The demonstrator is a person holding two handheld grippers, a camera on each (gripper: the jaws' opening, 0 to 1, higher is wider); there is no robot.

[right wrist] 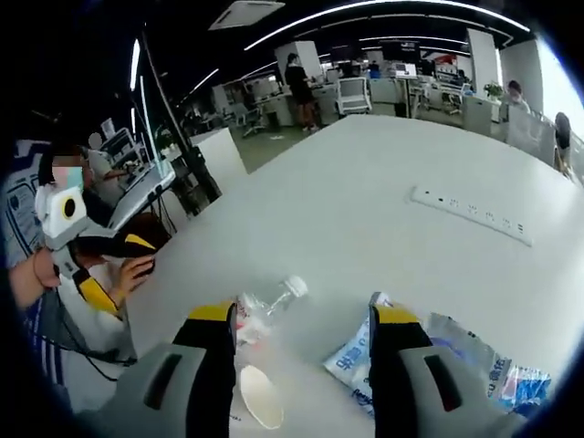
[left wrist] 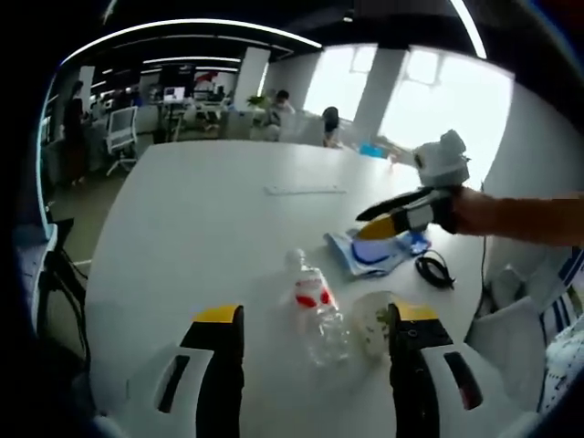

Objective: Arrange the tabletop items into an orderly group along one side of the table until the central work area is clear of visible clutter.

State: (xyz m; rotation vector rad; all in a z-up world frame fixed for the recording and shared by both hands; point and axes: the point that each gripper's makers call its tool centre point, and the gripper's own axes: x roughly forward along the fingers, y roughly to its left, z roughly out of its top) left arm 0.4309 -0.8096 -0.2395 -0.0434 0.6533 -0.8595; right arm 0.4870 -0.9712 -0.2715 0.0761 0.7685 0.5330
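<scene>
Lying on the table (left wrist: 201, 219) near its edge: plastic bottle (left wrist: 315, 310), paper cup (left wrist: 372, 321), blue wrapper (left wrist: 370, 254). Left gripper (left wrist: 315, 351) and right gripper (right wrist: 297, 351) both wide, empty.

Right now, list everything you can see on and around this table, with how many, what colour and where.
table: one, white, under everything.
plastic bottle: one, clear with red label, lying on its side between the left gripper's jaws.
paper cup: one, whitish, lying beside the bottle.
plastic packet: one, blue and white, beyond the cup.
black cable: one, coiled, at the table's edge.
power strip: one, white, farther along the table.
office chair: one, white, off the table's far corner.
left gripper: yellow-tipped, open.
right gripper: yellow-tipped, open, above the packet.
</scene>
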